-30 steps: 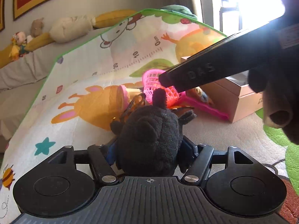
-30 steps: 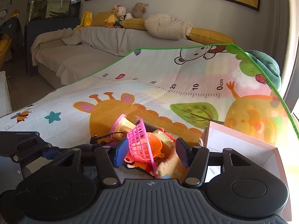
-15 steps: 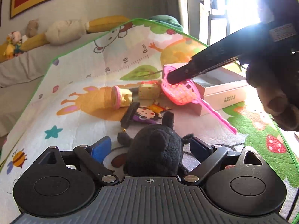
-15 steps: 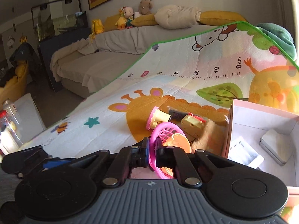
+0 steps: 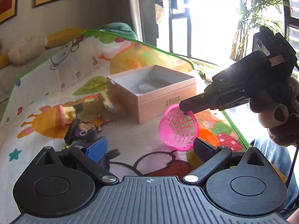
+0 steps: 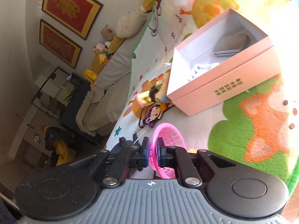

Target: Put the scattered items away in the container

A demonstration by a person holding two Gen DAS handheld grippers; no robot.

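My right gripper (image 6: pixel 153 149) pinches the pink basket (image 6: pixel 169 136) by its rim; the pink box (image 6: pixel 220 82) lies ahead and slightly right. My left gripper (image 5: pixel 149 145) hangs spread and empty, farther off.

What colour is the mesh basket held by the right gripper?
Bright pink; the mesh basket shows best in the left wrist view, pinched by the right gripper.

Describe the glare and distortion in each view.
Left wrist view: the window is blown out white and the right gripper reads as a dark silhouette; fisheye bends the play mat edge. Right wrist view: frame rolled sideways, glare washing out the mat beyond the pink box.
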